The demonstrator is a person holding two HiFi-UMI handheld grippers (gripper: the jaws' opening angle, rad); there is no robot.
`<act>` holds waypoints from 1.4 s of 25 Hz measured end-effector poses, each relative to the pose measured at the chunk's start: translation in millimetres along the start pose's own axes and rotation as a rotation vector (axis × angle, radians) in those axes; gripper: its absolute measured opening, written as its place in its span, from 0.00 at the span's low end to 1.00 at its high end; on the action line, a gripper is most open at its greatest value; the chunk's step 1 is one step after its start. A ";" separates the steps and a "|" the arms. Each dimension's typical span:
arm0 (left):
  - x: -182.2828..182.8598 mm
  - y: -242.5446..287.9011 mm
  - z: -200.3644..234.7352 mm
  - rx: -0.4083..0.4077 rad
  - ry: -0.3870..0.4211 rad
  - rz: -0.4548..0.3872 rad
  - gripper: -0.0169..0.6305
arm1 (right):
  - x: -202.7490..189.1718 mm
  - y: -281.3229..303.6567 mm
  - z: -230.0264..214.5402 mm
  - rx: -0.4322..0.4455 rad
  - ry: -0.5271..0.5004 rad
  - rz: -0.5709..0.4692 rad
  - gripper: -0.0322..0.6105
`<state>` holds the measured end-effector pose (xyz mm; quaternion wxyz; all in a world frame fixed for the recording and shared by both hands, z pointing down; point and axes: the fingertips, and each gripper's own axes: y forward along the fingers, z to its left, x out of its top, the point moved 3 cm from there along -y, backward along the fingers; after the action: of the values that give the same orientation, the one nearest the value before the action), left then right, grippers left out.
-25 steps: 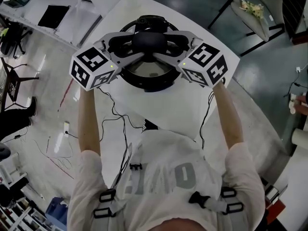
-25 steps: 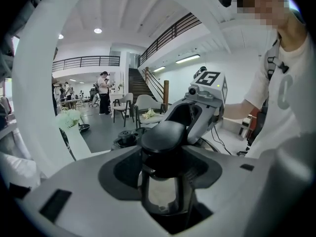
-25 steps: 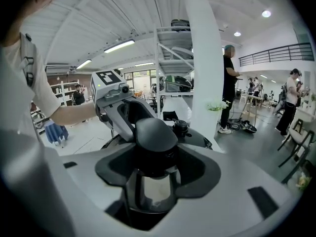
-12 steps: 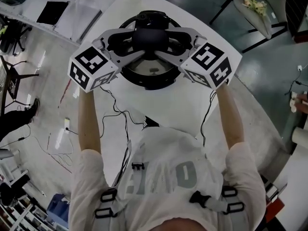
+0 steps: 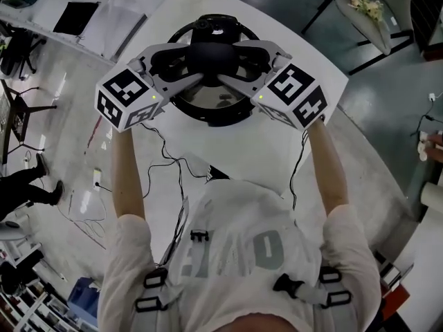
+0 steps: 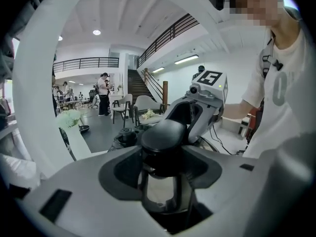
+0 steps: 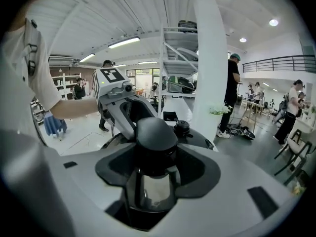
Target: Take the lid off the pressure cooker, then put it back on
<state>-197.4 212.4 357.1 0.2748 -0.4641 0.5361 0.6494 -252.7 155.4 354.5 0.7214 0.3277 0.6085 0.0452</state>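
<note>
White table (image 5: 228,151) bears the pressure cooker (image 5: 181,109), directly beneath both pairs of jaws. From opposite sides the left gripper (image 5: 188,64) and right gripper (image 5: 239,64) clamp the black knob (image 5: 211,54) between them, hiding most of the lid (image 5: 211,99). The pot's inside cannot be seen.

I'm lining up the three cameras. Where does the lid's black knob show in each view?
Head view: lid knob at upper centre.
Left gripper view: lid knob just below centre, close up.
Right gripper view: lid knob just below centre, close up.
Shared landmark: the small valve beside the knob.
</note>
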 end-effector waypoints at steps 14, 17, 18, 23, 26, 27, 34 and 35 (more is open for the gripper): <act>-0.4 -6.0 -6.2 0.018 0.015 -0.008 0.38 | 2.1 -8.4 1.7 -0.146 -0.056 0.010 0.50; 3.2 -9.2 -15.0 0.008 0.043 -0.010 0.34 | -4.0 -21.4 -10.0 -0.220 -0.027 0.009 0.50; 6.6 -12.0 -21.3 -0.011 0.052 -0.032 0.28 | -6.5 -27.5 -18.8 -0.267 0.005 -0.011 0.47; 14.3 -21.4 -41.6 0.001 0.056 -0.120 0.08 | 15.3 -41.3 -33.7 -0.301 0.093 -0.121 0.06; 11.6 -25.4 -37.3 0.029 0.005 -0.136 0.08 | 14.2 -36.6 -26.5 -0.273 0.045 -0.072 0.06; 11.7 -25.8 -37.2 0.033 0.007 -0.132 0.08 | 10.7 -35.2 -25.0 -0.273 0.042 -0.060 0.06; 18.5 -28.8 -33.0 0.086 0.060 -0.115 0.08 | 7.5 -37.4 -24.8 -0.281 0.063 -0.078 0.06; 24.4 -32.4 -30.0 0.110 0.066 -0.132 0.08 | 10.6 -39.4 -25.7 -0.285 0.057 -0.086 0.06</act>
<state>-170.7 189.3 321.1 0.3242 -0.5038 0.5479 0.5838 -286.4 140.3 323.6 0.7443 0.1940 0.6295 0.1095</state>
